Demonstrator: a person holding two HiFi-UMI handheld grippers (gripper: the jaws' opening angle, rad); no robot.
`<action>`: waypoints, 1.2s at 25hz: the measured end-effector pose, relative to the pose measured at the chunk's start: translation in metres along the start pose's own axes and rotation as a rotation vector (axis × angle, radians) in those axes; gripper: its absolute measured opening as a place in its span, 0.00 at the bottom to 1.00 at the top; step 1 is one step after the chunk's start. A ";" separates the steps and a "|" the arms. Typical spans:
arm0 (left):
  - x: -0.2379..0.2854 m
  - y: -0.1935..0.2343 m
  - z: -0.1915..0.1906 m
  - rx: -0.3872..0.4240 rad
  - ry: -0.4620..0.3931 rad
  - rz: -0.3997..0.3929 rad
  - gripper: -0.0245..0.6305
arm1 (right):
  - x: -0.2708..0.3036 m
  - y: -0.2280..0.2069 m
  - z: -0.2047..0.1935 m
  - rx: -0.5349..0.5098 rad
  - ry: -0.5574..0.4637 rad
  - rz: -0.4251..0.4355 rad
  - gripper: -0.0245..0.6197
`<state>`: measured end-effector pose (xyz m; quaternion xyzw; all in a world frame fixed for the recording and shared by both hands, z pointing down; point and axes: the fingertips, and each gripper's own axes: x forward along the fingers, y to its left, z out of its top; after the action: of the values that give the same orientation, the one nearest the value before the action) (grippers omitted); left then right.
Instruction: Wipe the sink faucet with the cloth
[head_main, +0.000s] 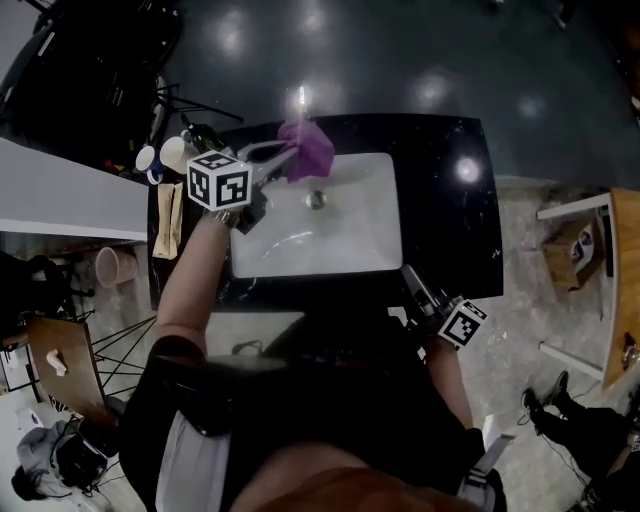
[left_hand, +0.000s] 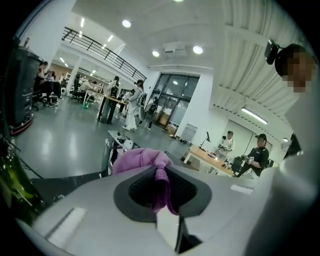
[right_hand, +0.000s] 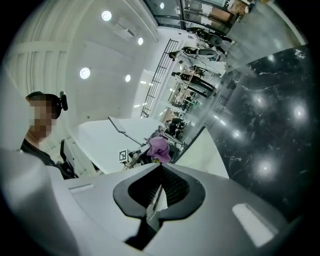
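A purple cloth (head_main: 310, 150) hangs bunched at the back rim of the white sink (head_main: 350, 240), over the faucet spot. My left gripper (head_main: 290, 152) reaches in from the left and is shut on that cloth. In the left gripper view the cloth (left_hand: 140, 160) is pinched between the pads of the left gripper (left_hand: 161, 187). A bright metal tip (head_main: 302, 98) shows just behind the cloth; the rest of the faucet is hidden. My right gripper (head_main: 408, 272) is held at the sink's near right corner, shut with nothing in it (right_hand: 159, 190). From there the cloth (right_hand: 159, 146) is seen far off.
The sink sits in a black stone counter (head_main: 450, 220), with its drain (head_main: 316, 199) in the basin. At the counter's left end stand two cups (head_main: 160, 157), a green bottle (head_main: 205, 135) and a tan object (head_main: 168, 220). Dark floor lies beyond the counter.
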<state>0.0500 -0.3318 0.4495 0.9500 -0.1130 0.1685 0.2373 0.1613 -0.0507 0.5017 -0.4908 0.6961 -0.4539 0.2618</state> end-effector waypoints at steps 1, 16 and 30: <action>0.003 0.004 -0.008 0.000 0.012 0.015 0.11 | 0.002 0.000 -0.002 0.001 0.005 0.000 0.06; 0.048 0.081 0.005 0.071 -0.003 0.225 0.11 | -0.023 -0.009 0.002 0.001 -0.049 -0.067 0.06; -0.012 0.059 -0.104 -0.930 -0.471 -0.109 0.11 | -0.010 -0.006 -0.016 0.016 0.003 -0.063 0.06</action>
<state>-0.0061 -0.3302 0.5557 0.7608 -0.1767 -0.1303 0.6107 0.1551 -0.0365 0.5132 -0.5094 0.6770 -0.4684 0.2504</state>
